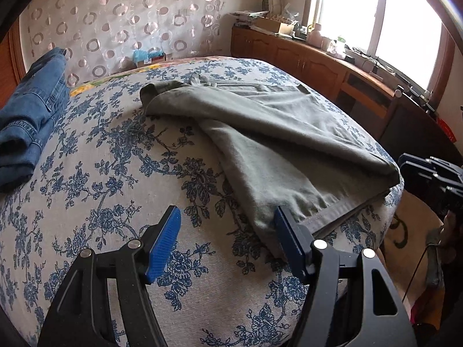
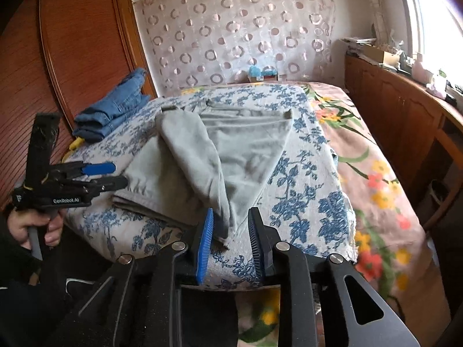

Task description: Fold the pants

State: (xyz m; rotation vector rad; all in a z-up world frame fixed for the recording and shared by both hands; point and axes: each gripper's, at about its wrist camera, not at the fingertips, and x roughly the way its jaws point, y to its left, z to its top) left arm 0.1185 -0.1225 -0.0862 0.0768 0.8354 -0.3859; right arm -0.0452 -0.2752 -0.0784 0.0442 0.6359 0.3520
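Right wrist view: the right gripper sits at the near edge of the bed, its blue ribbed fingers standing a little apart, with the hem corner of the grey-green cotton pants lying between them; the pads do not appear to press the cloth. No earlier moment is shown, so only that narrow gap can be reported.

To the side, a hand grips the handle of the left gripper, which hangs just beside the pants' other hem. In the left wrist view, the left gripper has its fingers spread wide over the bedspread; one finger rests just beside the stitched hem of the grey-green pants, and nothing is pinched between the two.

The pants lie across the white bedspread printed with blue flowers, one leg folded diagonally over the other, the waistband toward the far end of the bed. A second, pinkish cover with red and yellow flowers shows along the bed's window side.

Farther back, a folded pair of blue denim jeans sits on the bed's far corner, well apart from the grey-green pair. Behind the bed hangs a sheer curtain patterned with rings, and a long wooden cabinet cluttered with boxes runs beneath a bright window.
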